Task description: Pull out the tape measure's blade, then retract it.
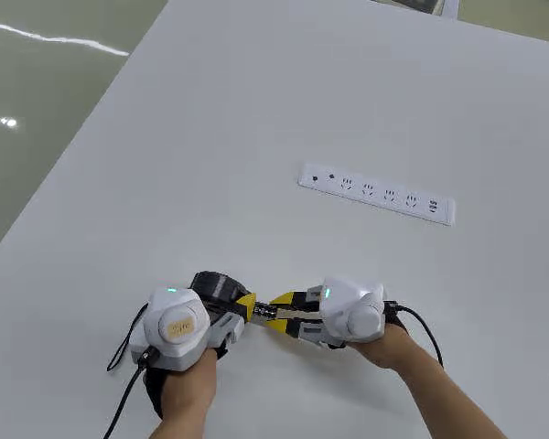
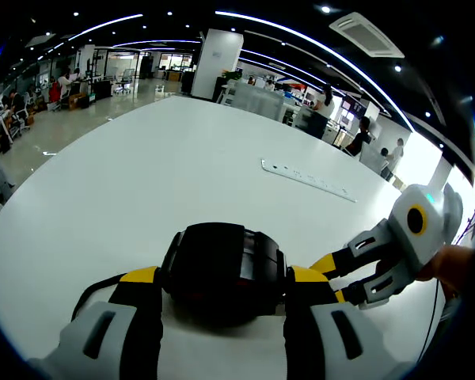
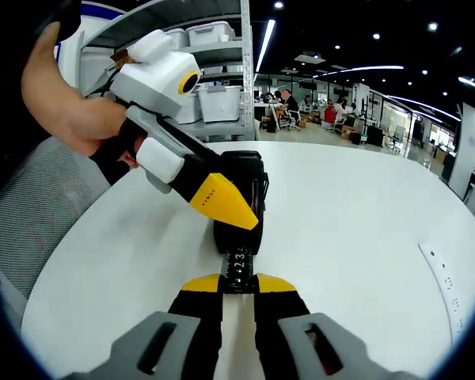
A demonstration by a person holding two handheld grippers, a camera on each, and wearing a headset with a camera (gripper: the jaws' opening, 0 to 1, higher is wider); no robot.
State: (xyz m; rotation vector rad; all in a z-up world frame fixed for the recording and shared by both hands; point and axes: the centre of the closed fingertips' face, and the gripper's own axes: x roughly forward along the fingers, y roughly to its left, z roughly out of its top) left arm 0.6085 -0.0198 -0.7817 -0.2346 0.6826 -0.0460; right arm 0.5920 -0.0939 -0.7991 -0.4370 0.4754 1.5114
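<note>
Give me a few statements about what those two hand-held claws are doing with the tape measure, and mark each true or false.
1. The left gripper is clamped on the black tape measure. True.
2. The right gripper hangs open, away from the blade. False: its jaws pinch the blade close to the case.
3. The blade stretches across the whole table. False: only a short piece is out.
4. A white power strip lies on the table beyond both grippers. True.
</note>
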